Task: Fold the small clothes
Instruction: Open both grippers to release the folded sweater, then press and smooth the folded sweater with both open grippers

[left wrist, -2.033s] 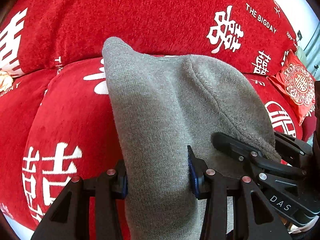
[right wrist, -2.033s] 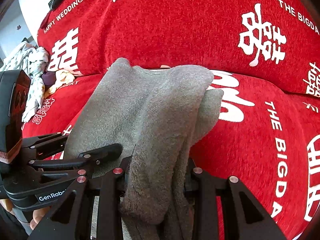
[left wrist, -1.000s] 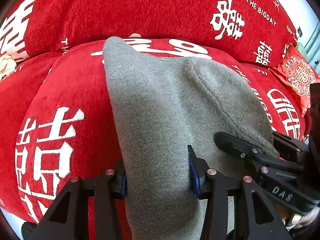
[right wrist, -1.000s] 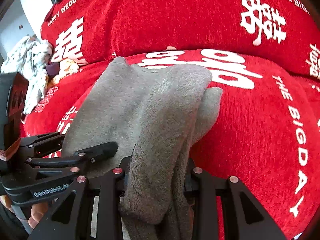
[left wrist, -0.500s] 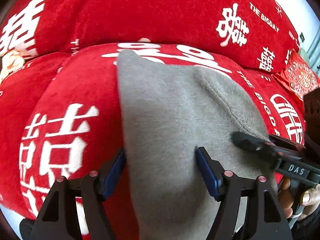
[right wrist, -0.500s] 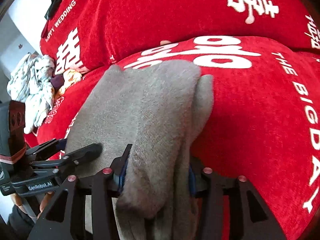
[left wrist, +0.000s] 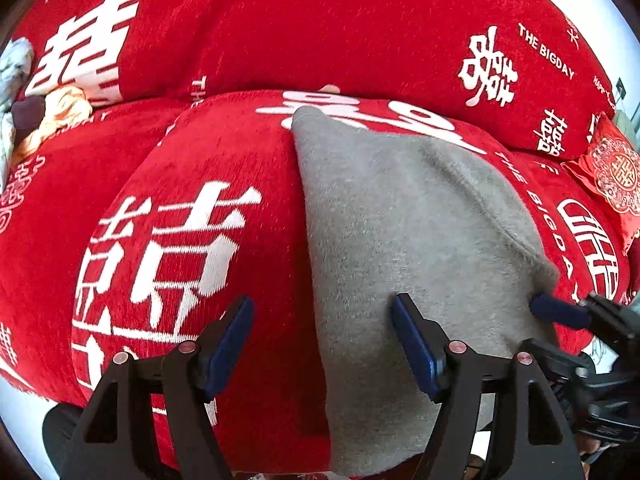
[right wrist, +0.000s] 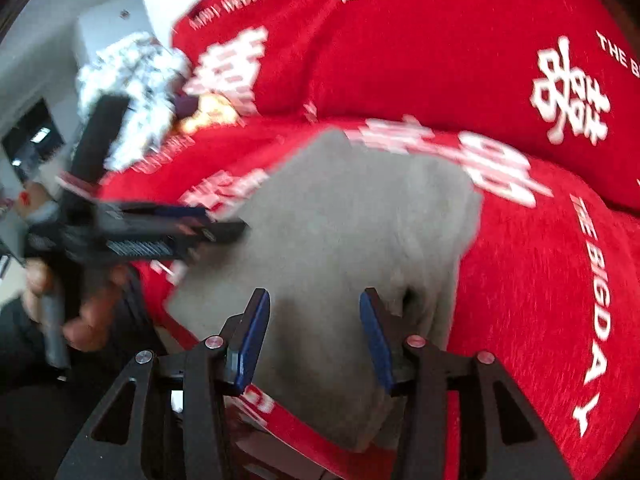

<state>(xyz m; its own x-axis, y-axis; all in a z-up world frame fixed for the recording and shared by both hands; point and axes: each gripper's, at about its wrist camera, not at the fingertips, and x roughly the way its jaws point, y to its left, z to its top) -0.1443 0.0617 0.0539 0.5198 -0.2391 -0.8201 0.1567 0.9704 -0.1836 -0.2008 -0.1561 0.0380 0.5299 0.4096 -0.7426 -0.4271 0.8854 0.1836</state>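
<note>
Your left hand-held gripper point(left wrist: 322, 336) stands with its jaws well apart, having just been opening; the left edge of the grey garment point(left wrist: 400, 248) lies between its blue pads point(left wrist: 416, 344), but neither pad presses on the cloth. The garment rests folded on the seat cushion of the red sofa point(left wrist: 240, 40), the one covered in white characters and lettering (THE BIGDAY reads along the right side), its far corner reaching up near the crease where the seat meets the backrest. Its near end hangs over the front edge of the cushion. Your right hand-held gripper point(right wrist: 312, 336) is also parted, its jaws opened a moment ago and now holding at a moderate gap; grey cloth fills the space between its pads point(right wrist: 374, 344) in the right wrist view, though they do not pinch it. That view is blurred, so finer detail of the fold cannot be told. In it, the left tool shows at the garment's left edge, with your hand point(right wrist: 84, 320) wrapped around its handle. A pile of pale patterned clothes point(right wrist: 132, 92) sits at the far left end of the sofa, well apart from the garment, and a small red embroidered cushion point(left wrist: 612, 172) lies at the right end.
</note>
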